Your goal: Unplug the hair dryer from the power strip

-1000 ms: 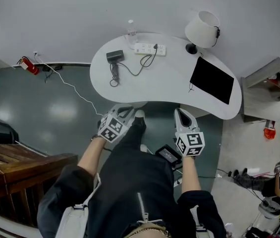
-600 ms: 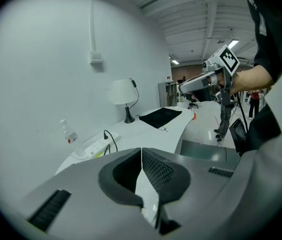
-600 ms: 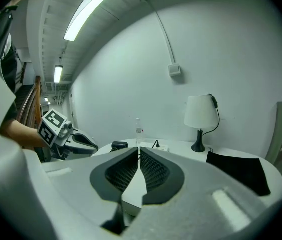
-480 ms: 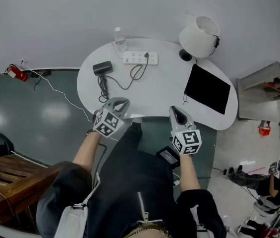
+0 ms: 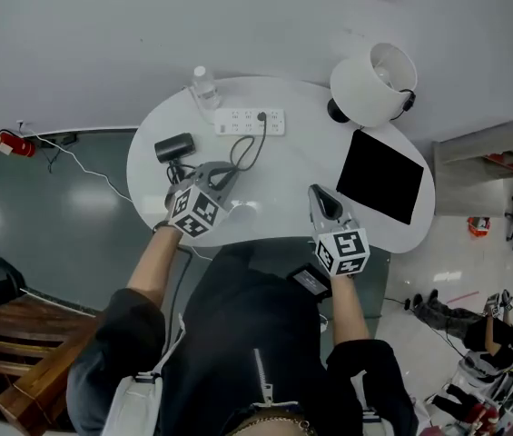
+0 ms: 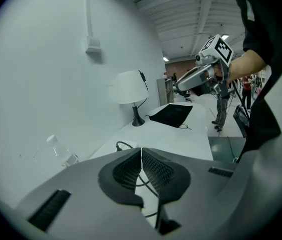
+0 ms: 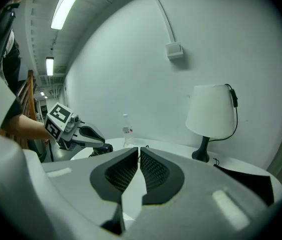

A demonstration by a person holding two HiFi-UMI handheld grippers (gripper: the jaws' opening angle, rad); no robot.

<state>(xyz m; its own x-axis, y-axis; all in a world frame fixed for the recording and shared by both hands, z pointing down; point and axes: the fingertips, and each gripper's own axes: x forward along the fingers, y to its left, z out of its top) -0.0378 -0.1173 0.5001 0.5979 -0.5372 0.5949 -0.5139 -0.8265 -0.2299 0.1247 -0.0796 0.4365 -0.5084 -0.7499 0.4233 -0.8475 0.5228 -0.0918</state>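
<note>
A white power strip lies at the back of the white oval table, with one black plug in it. Its cable runs to the black hair dryer lying at the table's left. My left gripper hovers over the table just right of the dryer, shut and holding nothing. My right gripper is over the table's front edge, also shut and holding nothing. In the left gripper view the strip shows just past the closed jaws. The right gripper view shows the left gripper ahead.
A clear water bottle stands left of the strip. A white-shaded lamp stands at the back right, with a flat black pad in front of it. A grey wall runs behind the table. A shelf unit stands to the right.
Both grippers have moved forward, from in front of the table's edge to over it. The left one has come close to the hair dryer. Both jaws stayed shut.
</note>
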